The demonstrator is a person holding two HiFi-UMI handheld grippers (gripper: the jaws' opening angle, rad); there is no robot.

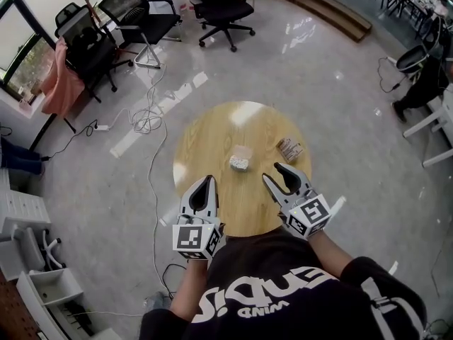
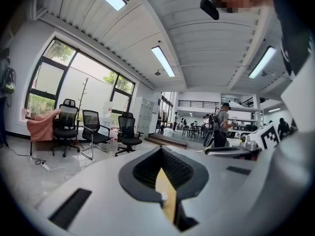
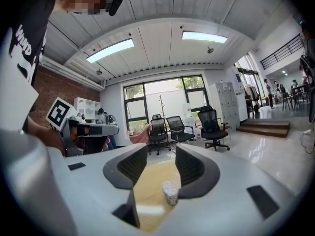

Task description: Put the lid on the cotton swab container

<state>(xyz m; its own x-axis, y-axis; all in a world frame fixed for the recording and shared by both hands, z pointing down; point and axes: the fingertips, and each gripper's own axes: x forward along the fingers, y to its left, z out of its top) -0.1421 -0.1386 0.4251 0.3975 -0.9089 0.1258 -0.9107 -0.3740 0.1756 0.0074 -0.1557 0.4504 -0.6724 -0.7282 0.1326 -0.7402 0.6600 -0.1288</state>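
A small clear container packed with white cotton swabs (image 1: 239, 163) stands near the middle of the round wooden table (image 1: 233, 122). A clear square piece (image 1: 244, 151), perhaps the lid, lies just behind it. My left gripper (image 1: 207, 181) hovers over the table's near edge, left of the container, shut and empty. To the right, my right gripper (image 1: 274, 172) is open with nothing between its fingers. In the right gripper view the swab container (image 3: 170, 192) shows on the table ahead of the right gripper (image 3: 161, 154), beyond the fingertips. The left gripper (image 2: 161, 151) view shows only a sliver of tabletop.
A small brownish packet (image 1: 289, 149) lies on the table at the right. Black office chairs (image 1: 221, 7) stand on the shiny floor beyond, and white cables (image 1: 146, 119) trail to the left of the table. The person's torso is at the table's near edge.
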